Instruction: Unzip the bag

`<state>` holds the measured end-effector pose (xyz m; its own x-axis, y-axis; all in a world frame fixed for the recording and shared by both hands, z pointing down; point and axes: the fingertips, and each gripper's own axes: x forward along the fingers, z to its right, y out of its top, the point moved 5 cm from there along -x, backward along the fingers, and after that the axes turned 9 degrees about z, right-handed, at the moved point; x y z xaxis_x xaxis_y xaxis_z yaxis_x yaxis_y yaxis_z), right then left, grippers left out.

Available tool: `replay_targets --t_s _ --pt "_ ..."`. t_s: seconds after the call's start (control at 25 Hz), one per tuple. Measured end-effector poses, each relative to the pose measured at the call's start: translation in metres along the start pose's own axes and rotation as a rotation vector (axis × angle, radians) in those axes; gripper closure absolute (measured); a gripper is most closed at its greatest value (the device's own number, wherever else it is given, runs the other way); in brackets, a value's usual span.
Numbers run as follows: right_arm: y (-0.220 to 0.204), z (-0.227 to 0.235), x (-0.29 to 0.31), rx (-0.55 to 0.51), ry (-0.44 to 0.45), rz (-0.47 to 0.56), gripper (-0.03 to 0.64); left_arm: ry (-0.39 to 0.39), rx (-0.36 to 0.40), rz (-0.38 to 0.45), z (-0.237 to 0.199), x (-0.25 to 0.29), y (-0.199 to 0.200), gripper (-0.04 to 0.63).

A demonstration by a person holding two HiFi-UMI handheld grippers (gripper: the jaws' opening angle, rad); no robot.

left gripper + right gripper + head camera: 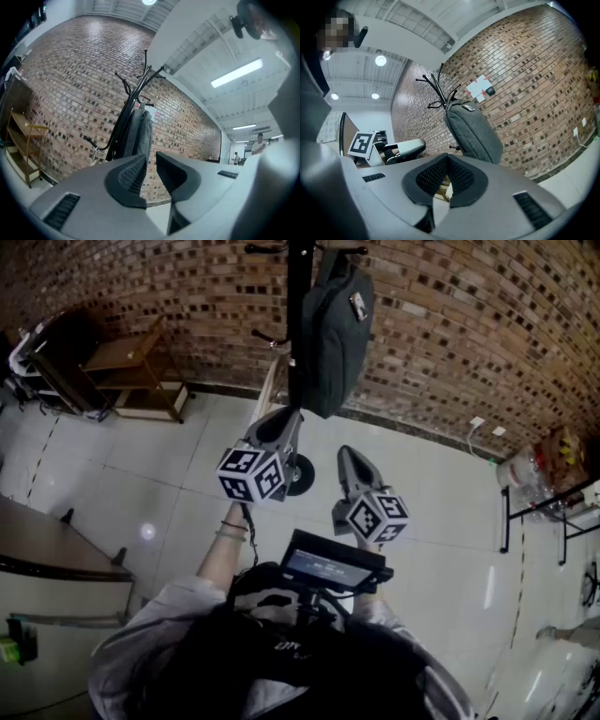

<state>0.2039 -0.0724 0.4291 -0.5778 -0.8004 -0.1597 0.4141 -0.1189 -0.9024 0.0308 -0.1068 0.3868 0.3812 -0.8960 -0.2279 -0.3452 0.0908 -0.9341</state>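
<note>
A dark grey bag (333, 329) hangs from a black coat rack (298, 296) against the brick wall. In the left gripper view the bag (139, 133) appears straight ahead beyond the jaws, and in the right gripper view the bag (471, 133) hangs just above them. My left gripper (286, 418) is held up just below the bag's bottom end, open, with a narrow gap between its jaws (151, 161) and nothing in it. My right gripper (349, 456) is a little lower and to the right, shut with its tips touching (447, 158) and holding nothing. Neither gripper touches the bag.
A wooden shelf unit (131, 367) stands by the wall at the left. The rack's round base (300, 474) rests on the white tiled floor. A dark table (47, 549) is at the near left, and a metal-framed stand (544, 512) with clutter is at the right.
</note>
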Motion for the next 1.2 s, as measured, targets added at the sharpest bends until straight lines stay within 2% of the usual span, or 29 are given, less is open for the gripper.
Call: replay_targets --t_s 0.16,0.36,0.56,0.68,0.8,0.92,1.04,1.2 --pt "0.001 0.010 0.003 0.013 -0.003 0.004 0.618 -0.024 0.122 0.019 -0.004 0.022 0.019 0.529" --pt "-0.003 0.017 0.010 0.023 -0.010 -0.002 0.617 -0.054 0.257 0.118 -0.009 0.045 0.058 0.531" --pt "-0.005 0.019 0.029 0.014 -0.026 0.002 0.617 -0.106 0.380 0.152 -0.020 0.075 0.083 0.531" --pt "-0.005 0.021 0.045 0.011 -0.050 0.014 0.617 -0.137 0.456 0.150 -0.025 0.094 0.090 0.507" --pt "-0.002 0.018 0.065 0.003 -0.075 0.028 0.617 -0.192 0.527 0.107 -0.033 0.114 0.091 0.476" --pt "-0.003 0.016 0.082 0.002 -0.113 0.050 0.617 -0.253 0.692 0.084 -0.039 0.132 0.093 0.469" --pt "-0.007 0.016 0.096 0.000 -0.150 0.065 0.617 -0.332 0.863 0.098 -0.048 0.148 0.094 0.469" --pt "-0.012 0.021 0.105 0.000 -0.210 0.088 0.618 -0.408 0.997 0.071 -0.051 0.165 0.097 0.469"
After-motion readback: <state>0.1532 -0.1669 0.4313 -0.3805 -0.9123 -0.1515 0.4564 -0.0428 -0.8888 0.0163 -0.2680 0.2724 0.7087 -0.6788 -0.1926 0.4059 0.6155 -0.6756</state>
